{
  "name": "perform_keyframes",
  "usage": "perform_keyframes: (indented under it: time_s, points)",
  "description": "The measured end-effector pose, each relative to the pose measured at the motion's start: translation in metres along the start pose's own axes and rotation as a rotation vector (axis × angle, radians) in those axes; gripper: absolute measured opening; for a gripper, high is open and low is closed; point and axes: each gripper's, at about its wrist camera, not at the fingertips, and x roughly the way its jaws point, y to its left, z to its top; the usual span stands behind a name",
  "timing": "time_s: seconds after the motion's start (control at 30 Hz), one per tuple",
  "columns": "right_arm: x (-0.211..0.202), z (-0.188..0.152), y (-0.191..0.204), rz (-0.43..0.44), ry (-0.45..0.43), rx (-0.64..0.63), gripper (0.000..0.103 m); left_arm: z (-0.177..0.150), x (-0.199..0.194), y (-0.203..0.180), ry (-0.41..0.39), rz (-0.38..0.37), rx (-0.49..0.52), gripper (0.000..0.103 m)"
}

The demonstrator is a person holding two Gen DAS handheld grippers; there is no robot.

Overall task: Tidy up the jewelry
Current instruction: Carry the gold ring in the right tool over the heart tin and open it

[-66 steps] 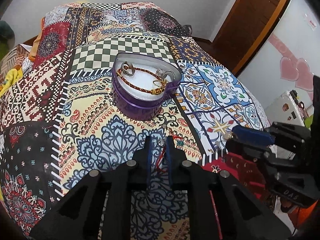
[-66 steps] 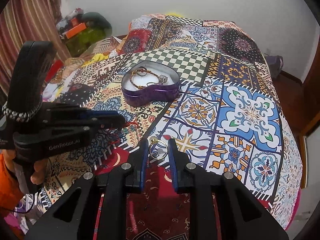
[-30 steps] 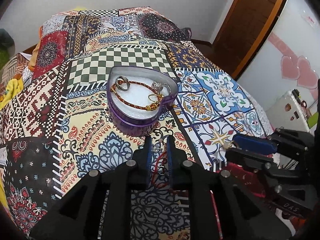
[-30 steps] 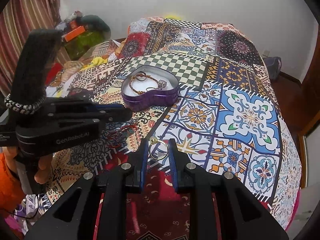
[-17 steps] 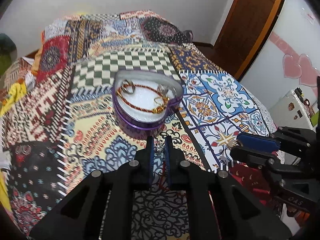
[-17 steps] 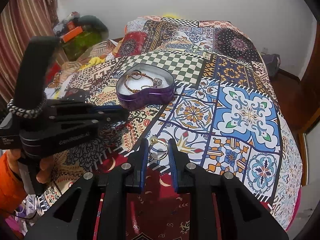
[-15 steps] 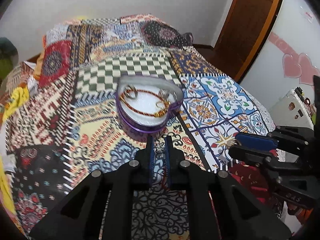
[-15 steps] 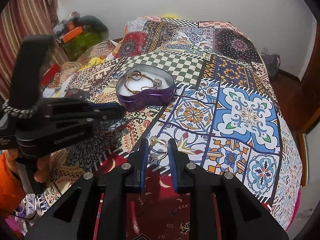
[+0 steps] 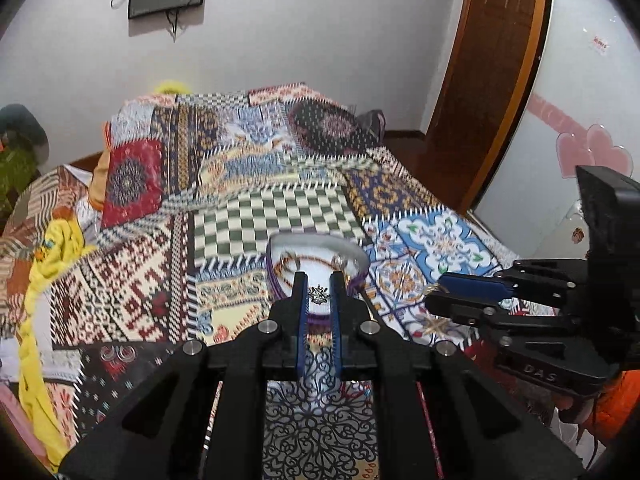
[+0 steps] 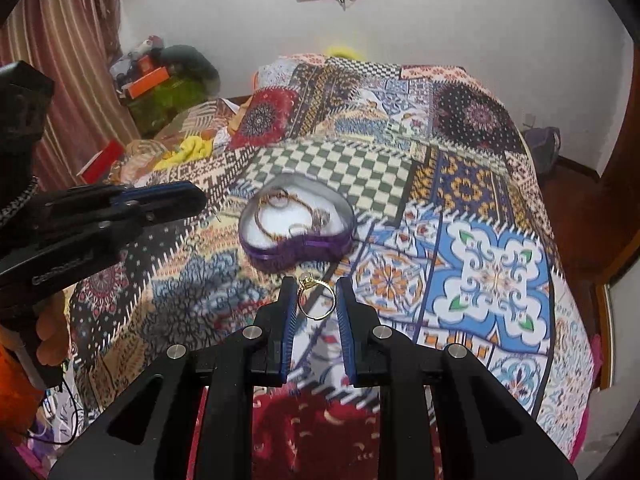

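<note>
A purple heart-shaped tin lies open on the patchwork bedspread. On its white lining rest a braided red-and-gold bracelet and small rings, blurred. My left gripper is shut on a small silver charm, held just in front of and above the tin's near wall. My right gripper is shut on a gold ring with a small setting, a short way before the tin. Each gripper shows in the other's view: the right gripper beside the tin, the left gripper to the tin's left.
The bedspread covers the whole bed. A yellow cloth lies at its left edge. Clutter and a striped curtain stand at the far left, a wooden door at the right. A hand in an orange sleeve holds the left gripper.
The left gripper has risen with the charm and tipped upward, so the tin now sits right behind its tips. The right gripper has come slightly nearer the tin, still holding the ring.
</note>
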Motion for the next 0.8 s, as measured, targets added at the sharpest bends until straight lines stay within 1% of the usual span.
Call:
perform_keyframes:
  time_s: [0.17, 0.33, 0.63, 0.8]
  points:
    - [0.003, 0.015, 0.002, -0.001, -0.022, -0.005, 0.018, 0.009, -0.001, -0.001, -0.027, 0.003, 0.024, 0.009]
    - [0.011, 0.030, 0.003, -0.003, -0.031, -0.009, 0.018, 0.015, 0.009, 0.002, -0.022, -0.006, 0.030, 0.009]
    - [0.028, 0.050, 0.000, -0.012, -0.033, -0.012, 0.018, 0.010, 0.044, 0.010, 0.044, -0.044, 0.026, 0.009]
    - [0.044, 0.053, -0.001, -0.009, -0.001, -0.027, 0.018, 0.007, 0.062, 0.017, 0.085, -0.078, 0.011, 0.009]
